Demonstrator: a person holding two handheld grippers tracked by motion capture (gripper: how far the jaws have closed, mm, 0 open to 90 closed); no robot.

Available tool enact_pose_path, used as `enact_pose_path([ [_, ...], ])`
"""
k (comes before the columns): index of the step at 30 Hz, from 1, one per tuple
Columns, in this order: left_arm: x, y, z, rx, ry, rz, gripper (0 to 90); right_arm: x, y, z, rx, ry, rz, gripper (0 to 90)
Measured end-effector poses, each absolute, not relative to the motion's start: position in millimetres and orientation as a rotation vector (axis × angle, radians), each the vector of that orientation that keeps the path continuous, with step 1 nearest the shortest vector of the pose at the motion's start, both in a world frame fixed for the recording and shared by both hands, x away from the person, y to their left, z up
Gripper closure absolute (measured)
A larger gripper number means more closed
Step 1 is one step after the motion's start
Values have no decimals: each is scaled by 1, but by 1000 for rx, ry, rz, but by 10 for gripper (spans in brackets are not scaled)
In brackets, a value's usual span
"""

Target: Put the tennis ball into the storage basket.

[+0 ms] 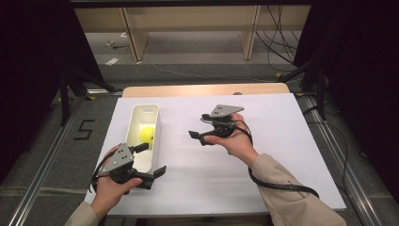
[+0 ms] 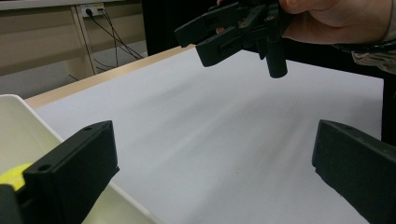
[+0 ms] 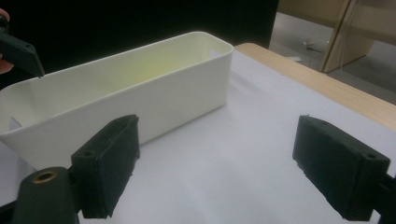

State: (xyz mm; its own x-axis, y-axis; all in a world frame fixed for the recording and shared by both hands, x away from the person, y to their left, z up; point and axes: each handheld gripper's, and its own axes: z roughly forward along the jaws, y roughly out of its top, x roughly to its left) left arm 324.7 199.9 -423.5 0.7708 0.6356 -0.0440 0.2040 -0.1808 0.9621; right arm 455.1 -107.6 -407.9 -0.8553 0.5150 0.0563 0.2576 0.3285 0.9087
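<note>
left gripper is sitting at the near end of the bin, jaws wide apart and straddling its right wall, gripping nothing. right gripper is hovering above the white sheet, right of the bin and apart from it, jaws spread, empty. yellow ball is lying inside the bin, near its middle.

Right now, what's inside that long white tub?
A yellow ball lies inside the white tub. The left gripper straddles the tub's near end, covering part of the floor there.
</note>
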Motion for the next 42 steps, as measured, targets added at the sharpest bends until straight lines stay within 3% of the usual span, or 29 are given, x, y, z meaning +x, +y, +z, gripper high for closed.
enact_pose_path([
  [42, 325, 200, -423, 1744, 664, 444, 0, 427, -190, -415, 840, 2252, 1507, 158],
])
